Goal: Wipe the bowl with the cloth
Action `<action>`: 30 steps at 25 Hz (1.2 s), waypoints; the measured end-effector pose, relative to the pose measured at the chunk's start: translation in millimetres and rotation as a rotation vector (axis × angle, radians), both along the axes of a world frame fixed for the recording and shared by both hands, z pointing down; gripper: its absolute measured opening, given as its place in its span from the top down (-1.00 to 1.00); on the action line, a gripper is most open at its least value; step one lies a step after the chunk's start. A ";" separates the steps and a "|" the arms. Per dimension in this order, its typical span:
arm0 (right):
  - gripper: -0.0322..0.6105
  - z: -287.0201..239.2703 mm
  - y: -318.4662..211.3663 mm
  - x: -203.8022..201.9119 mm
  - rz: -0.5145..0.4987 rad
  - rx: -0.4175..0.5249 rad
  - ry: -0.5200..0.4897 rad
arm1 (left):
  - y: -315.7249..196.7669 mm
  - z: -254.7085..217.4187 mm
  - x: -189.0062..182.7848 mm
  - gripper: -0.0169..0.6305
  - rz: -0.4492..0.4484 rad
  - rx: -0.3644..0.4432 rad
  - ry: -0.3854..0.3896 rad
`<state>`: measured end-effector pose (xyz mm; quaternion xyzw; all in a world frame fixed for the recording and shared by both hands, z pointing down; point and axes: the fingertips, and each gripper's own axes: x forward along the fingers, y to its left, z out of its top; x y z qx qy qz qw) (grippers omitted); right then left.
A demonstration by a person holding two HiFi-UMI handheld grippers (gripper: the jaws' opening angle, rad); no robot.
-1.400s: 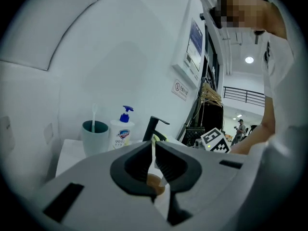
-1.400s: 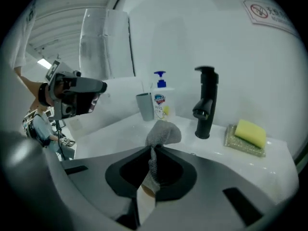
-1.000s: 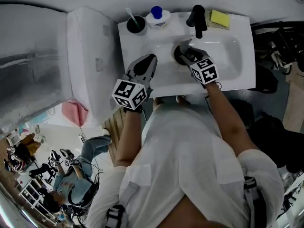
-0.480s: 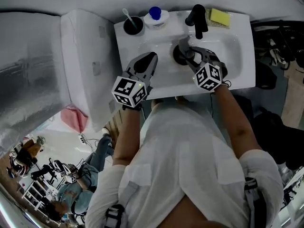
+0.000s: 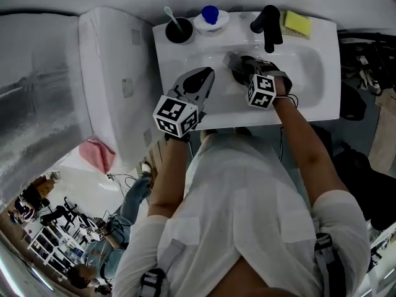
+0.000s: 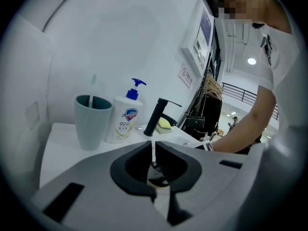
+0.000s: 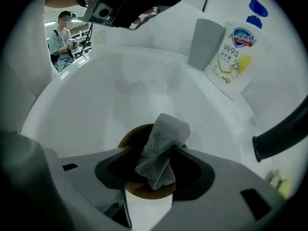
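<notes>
A dark brown bowl (image 5: 242, 74) (image 7: 131, 137) lies at the bottom of the white sink (image 5: 309, 73). A crumpled grey cloth (image 7: 162, 139) (image 5: 233, 60) sits over the bowl's opening. My right gripper (image 5: 240, 67) (image 7: 154, 166) points steeply down at it. Its jaws have just been opening and stand open, with the cloth loose between them. My left gripper (image 5: 206, 78) (image 6: 153, 149) hovers over the sink's near left rim, shut and holding nothing.
Along the sink's back edge stand a cup with a toothbrush (image 5: 178, 30) (image 6: 91, 121), a soap bottle with a blue pump (image 5: 210, 16) (image 6: 126, 120), a black faucet (image 5: 269, 25) (image 6: 157, 116) and a yellow sponge (image 5: 296, 22) (image 6: 164, 123). A white cabinet (image 5: 117, 73) is on the left.
My right gripper has rolled over and dropped toward the bowl, its jaws spreading around the cloth. My left gripper has sunk a little over the sink's rim.
</notes>
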<state>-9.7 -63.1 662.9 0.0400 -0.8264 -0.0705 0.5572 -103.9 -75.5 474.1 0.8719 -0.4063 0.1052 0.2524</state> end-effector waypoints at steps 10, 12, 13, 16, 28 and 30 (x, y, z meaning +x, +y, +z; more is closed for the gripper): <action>0.36 36.1 -2.0 -1.8 0.162 -0.127 0.050 | 2.7 49.9 31.9 0.86 0.103 -0.102 -0.028; 0.37 35.8 -2.6 -2.8 0.182 -0.145 0.039 | 3.4 68.6 38.6 0.86 0.120 -0.134 -0.061; 0.39 35.2 -2.7 -3.5 0.188 -0.147 0.034 | 3.2 79.3 41.0 0.86 0.124 -0.153 -0.085; 0.42 34.4 -3.4 -3.7 0.202 -0.141 0.025 | 2.5 115.2 47.3 0.86 0.128 -0.243 -0.156; 0.49 30.3 -2.3 -5.3 0.224 -0.131 0.001 | 1.4 194.6 77.8 0.71 0.084 -0.554 -0.194; 0.57 28.6 -1.4 -8.4 0.198 -0.131 -0.013 | 0.6 194.5 79.1 0.73 0.104 -0.558 -0.209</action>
